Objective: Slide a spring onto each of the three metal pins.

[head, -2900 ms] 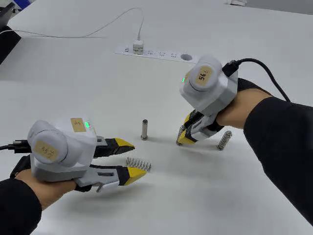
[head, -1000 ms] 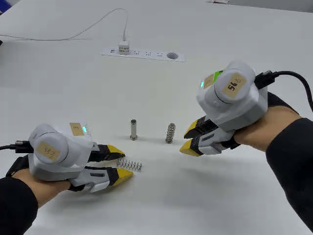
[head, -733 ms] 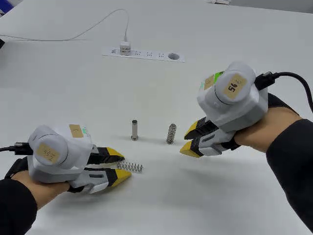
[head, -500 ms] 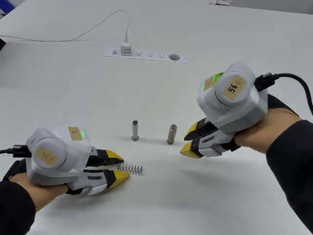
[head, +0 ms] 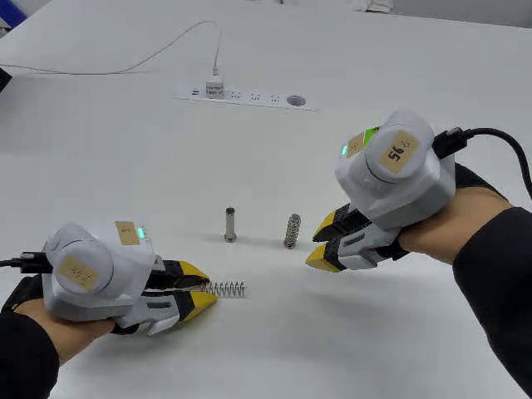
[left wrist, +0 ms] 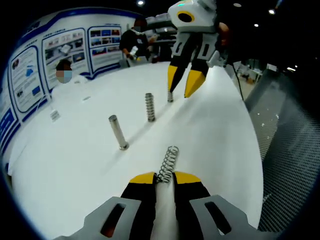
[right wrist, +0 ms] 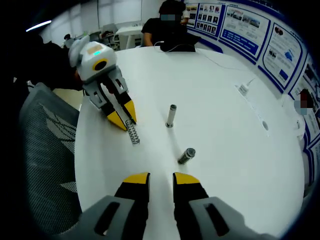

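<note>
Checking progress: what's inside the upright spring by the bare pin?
The upright spring holds a metal pin: its top shows in the right gripper view; coils cover its shaft.

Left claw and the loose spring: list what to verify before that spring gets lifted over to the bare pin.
1. Near end of the loose spring lies between the tips of the left claw: ok.
2. Left claw clamped firmly on the spring: cannot tell.
3. Bare pin stands upright with its top free: ok.
4. Right claw is open, holds nothing, and sits clear of the bare pin: ok.
5. Neighbouring pin already carries a spring, so it is not the target: ok.
</note>
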